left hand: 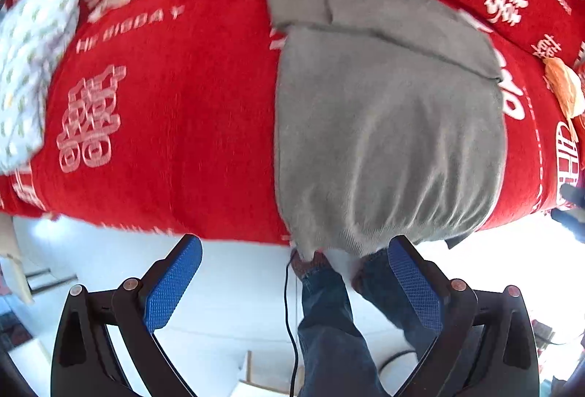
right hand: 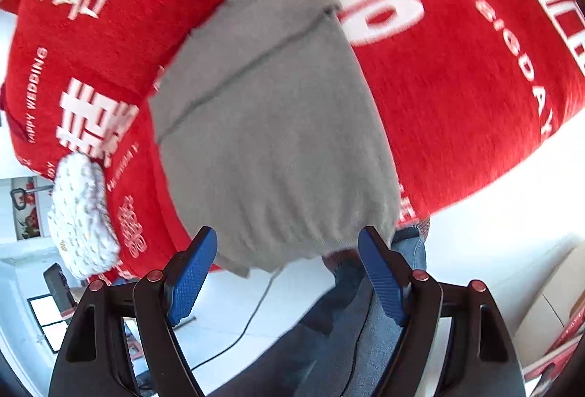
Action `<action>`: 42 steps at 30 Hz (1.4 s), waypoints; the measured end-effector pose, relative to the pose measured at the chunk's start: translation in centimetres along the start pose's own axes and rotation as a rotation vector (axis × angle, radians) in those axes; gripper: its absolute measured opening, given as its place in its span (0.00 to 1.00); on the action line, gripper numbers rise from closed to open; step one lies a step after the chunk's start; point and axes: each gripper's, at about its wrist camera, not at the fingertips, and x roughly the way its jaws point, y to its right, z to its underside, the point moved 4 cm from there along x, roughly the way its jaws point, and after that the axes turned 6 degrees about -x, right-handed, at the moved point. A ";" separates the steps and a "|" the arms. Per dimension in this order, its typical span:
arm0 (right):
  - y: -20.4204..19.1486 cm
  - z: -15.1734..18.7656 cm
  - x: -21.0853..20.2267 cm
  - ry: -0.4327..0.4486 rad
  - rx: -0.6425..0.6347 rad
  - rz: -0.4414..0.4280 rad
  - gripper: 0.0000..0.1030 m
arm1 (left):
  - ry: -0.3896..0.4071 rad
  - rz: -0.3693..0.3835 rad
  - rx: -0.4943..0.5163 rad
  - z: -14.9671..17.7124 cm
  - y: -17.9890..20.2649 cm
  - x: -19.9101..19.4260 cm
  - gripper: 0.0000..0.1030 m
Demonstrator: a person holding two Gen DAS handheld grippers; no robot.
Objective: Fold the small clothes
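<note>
A grey knit garment [left hand: 387,119] lies flat on the red patterned cloth [left hand: 182,97], its ribbed hem hanging a little over the near edge. A sleeve is folded across its far end. My left gripper [left hand: 294,258] hangs open above the near edge, its right pad beside the hem's right part, nothing between the pads. In the right wrist view the same grey garment [right hand: 270,126] runs away from me, and my right gripper [right hand: 287,250] stands open just before its hem [right hand: 292,236], holding nothing.
A white patterned garment [left hand: 33,68] lies folded at the left of the red cloth, also seen as a white bundle [right hand: 82,218]. An orange item [left hand: 565,86] sits at the far right. A person's legs in jeans [left hand: 336,316] stand on the white floor below, with a black cable [left hand: 290,324].
</note>
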 end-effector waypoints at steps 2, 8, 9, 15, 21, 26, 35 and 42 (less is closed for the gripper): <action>0.8 0.6 1.7 -0.046 -0.012 0.026 0.80 | -0.026 -0.004 -0.022 0.6 -0.4 1.7 0.99; 3.5 2.3 6.7 -0.148 -0.047 0.060 0.80 | -0.103 -0.011 -0.021 2.0 0.7 8.5 0.99; 4.2 2.7 7.8 -0.169 -0.049 0.062 0.80 | -0.116 -0.011 -0.018 2.3 0.9 9.8 0.99; 7.4 4.0 12.3 -0.232 -0.095 0.115 0.80 | -0.168 -0.002 -0.033 3.6 1.7 15.7 0.99; 9.3 3.8 15.6 -0.238 -0.144 0.104 0.80 | -0.172 0.008 -0.047 3.7 1.9 18.8 0.99; 8.6 2.7 17.5 -0.232 -0.209 0.087 0.80 | -0.157 0.014 -0.044 3.1 2.2 19.4 0.99; 7.2 3.2 15.6 -0.238 -0.144 -0.061 0.13 | -0.173 0.150 0.053 3.0 4.5 15.8 0.12; 1.9 -1.5 7.4 -0.046 -0.117 -0.346 0.12 | -0.021 0.286 0.103 -2.1 4.8 6.9 0.12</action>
